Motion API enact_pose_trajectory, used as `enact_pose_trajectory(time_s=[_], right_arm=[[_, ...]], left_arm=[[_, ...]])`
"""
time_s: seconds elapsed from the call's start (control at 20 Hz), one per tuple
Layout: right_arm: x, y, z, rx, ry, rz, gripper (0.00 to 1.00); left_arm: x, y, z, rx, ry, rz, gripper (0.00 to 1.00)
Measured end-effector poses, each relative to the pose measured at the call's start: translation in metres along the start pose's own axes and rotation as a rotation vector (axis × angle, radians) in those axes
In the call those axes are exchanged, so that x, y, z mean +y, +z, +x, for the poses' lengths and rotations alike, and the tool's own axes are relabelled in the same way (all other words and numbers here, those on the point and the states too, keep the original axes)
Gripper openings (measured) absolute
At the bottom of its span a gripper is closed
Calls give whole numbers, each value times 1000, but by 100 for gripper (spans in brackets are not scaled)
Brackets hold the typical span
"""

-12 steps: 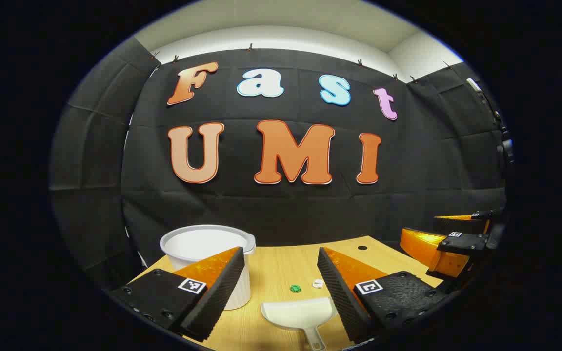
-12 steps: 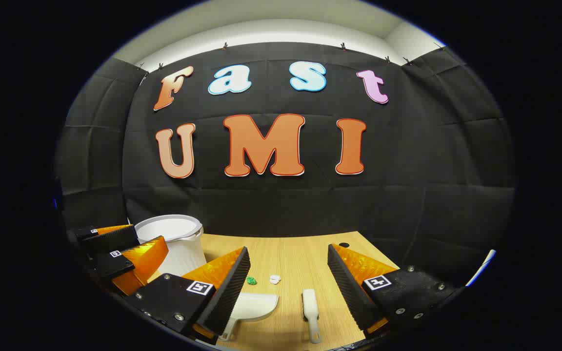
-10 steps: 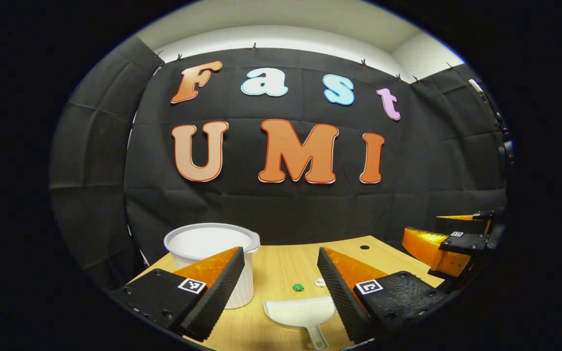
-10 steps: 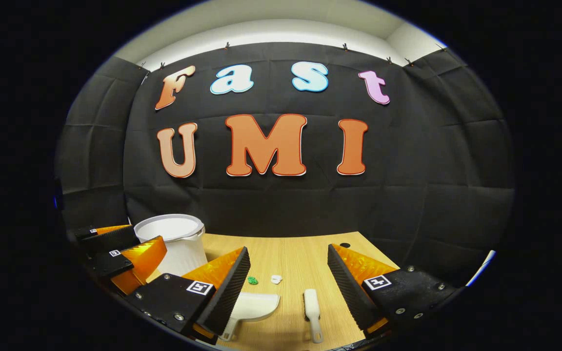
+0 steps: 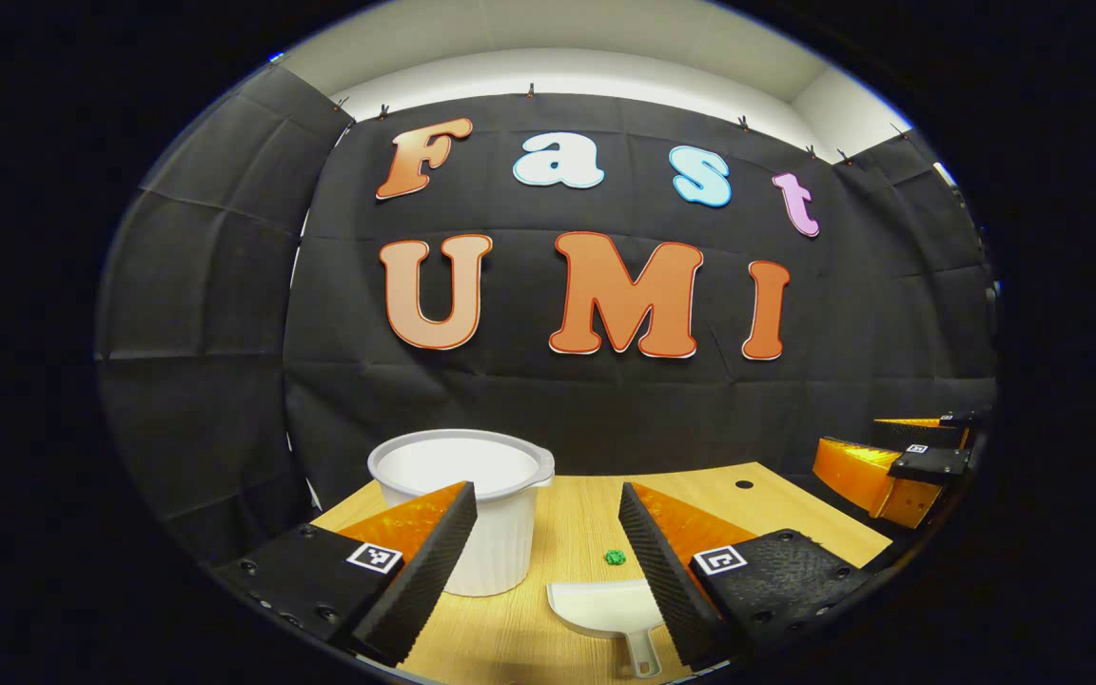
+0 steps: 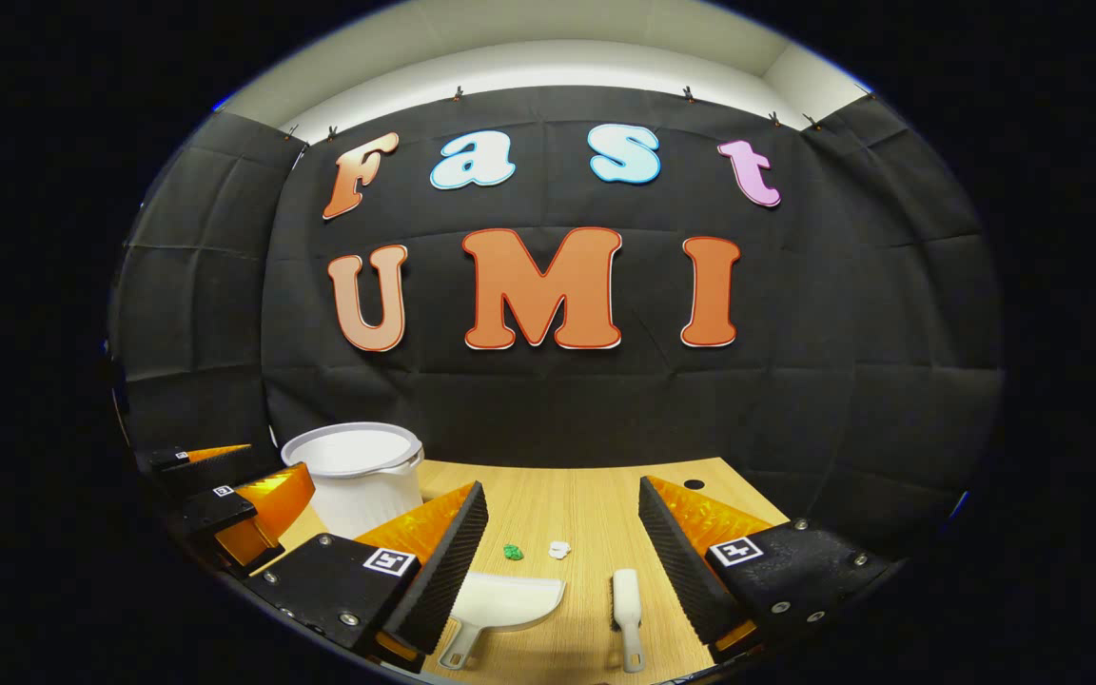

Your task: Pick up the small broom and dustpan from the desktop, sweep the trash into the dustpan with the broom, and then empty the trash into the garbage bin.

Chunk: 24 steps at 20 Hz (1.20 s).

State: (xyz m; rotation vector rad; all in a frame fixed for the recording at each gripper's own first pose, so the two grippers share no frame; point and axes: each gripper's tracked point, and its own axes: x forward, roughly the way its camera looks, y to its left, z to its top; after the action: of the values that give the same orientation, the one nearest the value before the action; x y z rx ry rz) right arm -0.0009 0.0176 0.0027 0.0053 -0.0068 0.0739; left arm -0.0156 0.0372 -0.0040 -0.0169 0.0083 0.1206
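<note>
On the left of the wooden desktop (image 6: 596, 495) stood a white garbage bin (image 5: 472, 504), upright and open-topped, close to the desk's left edge. The left gripper (image 5: 548, 561) hovered above the near edge with its jaws spread wide and nothing between them. Just right of the bin, the white dustpan (image 5: 605, 609) lay flat, mouth facing the back wall and handle pointing toward the viewer. Beyond its mouth sat a green scrap of trash (image 6: 513, 552), with a white scrap (image 6: 559, 549) just beside it. Right of the dustpan lay the small broom (image 6: 626, 609), also handle-first toward the viewer. The right gripper (image 6: 562, 571) hung above it, jaws equally wide and empty.

The step in hand appeared to be the pickup. It would likely go best with each gripper lowered straight over its handle and closed squarely, without nudging the tool into the scraps. The bin crowded the left gripper's outer side, while bare desktop right of the broom gave room.
</note>
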Motion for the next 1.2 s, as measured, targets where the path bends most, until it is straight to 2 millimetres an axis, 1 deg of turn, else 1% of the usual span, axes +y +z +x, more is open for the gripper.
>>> enact_pose_trajectory(time_s=[0.2,0.3,0.45,0.6,0.85,0.95,1.05,1.2], right_arm=[[-7,-5,-5,11,-10,-17,96],[-12,-6,-9,7,-23,-12,96],[-21,-7,-12,13,-49,-13,96],[-28,-9,-14,15,-71,-11,96],[-27,-11,-14,21,-71,-15,96],[-23,-12,-13,27,-66,-22,96],[-21,-13,-12,29,-63,-25,96],[-17,-14,-11,32,-59,-30,96]], left_arm=[[-10,-3,-1,8,-7,24,95],[-20,-5,0,6,-29,39,95],[-31,-5,3,10,-63,22,95],[-37,-6,4,12,-86,-14,95],[-35,-13,9,31,-92,9,95],[-32,-14,8,33,-87,5,95],[-34,-18,9,47,-100,0,95],[-29,-22,9,56,-97,11,95]])
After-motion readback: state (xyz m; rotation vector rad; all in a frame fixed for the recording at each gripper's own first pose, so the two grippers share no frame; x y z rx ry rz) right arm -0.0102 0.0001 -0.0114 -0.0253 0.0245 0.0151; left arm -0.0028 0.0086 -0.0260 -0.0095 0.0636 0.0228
